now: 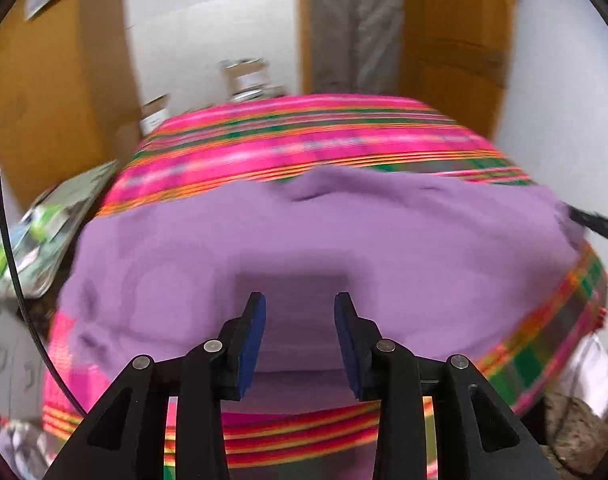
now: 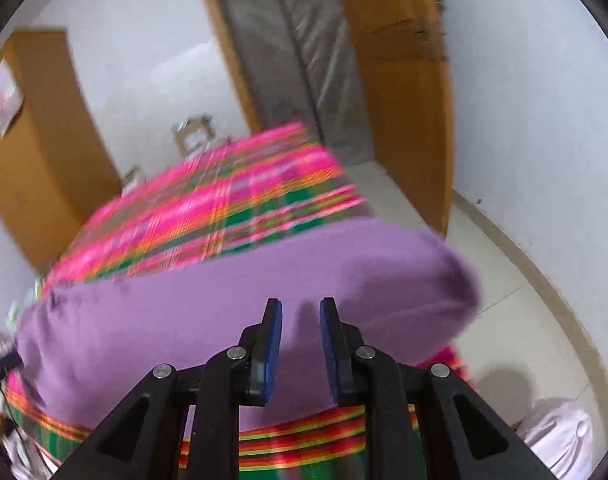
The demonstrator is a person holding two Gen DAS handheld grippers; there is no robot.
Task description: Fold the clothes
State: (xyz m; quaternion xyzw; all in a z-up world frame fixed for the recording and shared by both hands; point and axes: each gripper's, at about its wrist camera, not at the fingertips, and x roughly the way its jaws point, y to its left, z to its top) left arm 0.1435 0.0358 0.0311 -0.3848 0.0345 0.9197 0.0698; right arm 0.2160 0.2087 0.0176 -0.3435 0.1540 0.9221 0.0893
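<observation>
Crosswise, purple garment (folded) spans striped cloth.

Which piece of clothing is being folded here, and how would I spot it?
Find the table under the bright striped cloth in pink, green and orange. On it lies the garment, spread flat in front of both tools. It is plain lilac, with no pattern.

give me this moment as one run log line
left gripper open, empty | right gripper open, empty | purple garment on striped cloth
</observation>
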